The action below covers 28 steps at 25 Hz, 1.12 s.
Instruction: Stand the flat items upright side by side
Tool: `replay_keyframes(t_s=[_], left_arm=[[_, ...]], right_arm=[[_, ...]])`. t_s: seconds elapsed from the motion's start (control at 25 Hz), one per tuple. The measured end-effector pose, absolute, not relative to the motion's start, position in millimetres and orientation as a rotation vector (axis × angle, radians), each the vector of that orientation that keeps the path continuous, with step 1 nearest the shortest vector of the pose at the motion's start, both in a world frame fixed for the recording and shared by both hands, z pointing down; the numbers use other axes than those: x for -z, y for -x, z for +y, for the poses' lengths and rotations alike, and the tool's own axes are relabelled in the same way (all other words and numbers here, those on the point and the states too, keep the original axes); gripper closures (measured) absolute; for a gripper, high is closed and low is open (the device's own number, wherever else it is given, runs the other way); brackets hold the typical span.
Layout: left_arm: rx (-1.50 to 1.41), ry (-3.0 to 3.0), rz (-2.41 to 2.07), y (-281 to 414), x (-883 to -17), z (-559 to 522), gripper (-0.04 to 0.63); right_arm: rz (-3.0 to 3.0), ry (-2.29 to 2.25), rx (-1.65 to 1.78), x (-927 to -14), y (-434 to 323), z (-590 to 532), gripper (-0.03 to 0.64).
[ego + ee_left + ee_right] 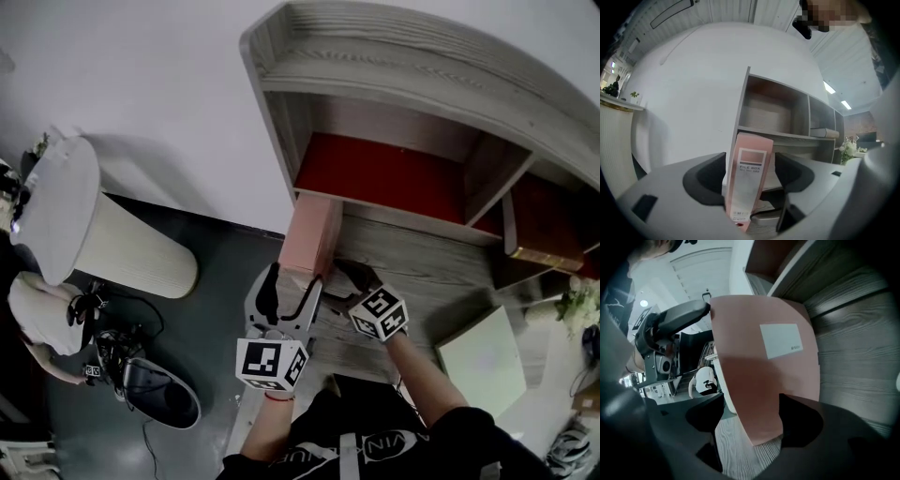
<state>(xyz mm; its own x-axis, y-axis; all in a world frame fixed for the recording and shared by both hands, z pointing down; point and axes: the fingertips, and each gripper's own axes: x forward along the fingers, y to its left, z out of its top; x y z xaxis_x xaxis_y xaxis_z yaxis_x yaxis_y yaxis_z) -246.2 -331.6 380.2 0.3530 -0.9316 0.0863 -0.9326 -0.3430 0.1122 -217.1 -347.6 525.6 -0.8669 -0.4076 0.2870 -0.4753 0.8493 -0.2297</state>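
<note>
Pink file box (310, 236) stood on the tabletop (431, 272) inside the spread left gripper (751, 177); right gripper (752, 420) likewise spread.

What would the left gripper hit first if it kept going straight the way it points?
The pink file box: its labelled spine stands right between the open jaws of the left gripper. The wooden shelf lies behind it.

A grey wooden desk (441, 272) with a shelf unit (394, 84) at its back carries a pink file box (309, 239) standing at its left edge, a pale folder (483, 361) lying flat at the right, and a book (544, 255) in a right-hand compartment.
</note>
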Motion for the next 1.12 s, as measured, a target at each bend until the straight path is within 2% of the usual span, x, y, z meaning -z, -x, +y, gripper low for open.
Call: replay_keyframes(t_s=[0.48,0.84,1.12], left_arm=[[-0.030,-2.486,-1.631,254.1,-387.7,-270.7,0.284],[-0.097,-2.588,-1.399,203.2,-411.8,-218.9,0.284],[-0.135,-2.609,-1.189,142.9,-446.1,-185.7,0.284]], right_arm=[[-2.783,-0.980,-0.377,-484.3,151.0,-282.6,0.268],[-2.660,-1.313,-0.433,-498.2,71.6,-203.6,0.341],[-2.466,-1.476,-0.455,-530.8,5.1,-137.1,0.341]])
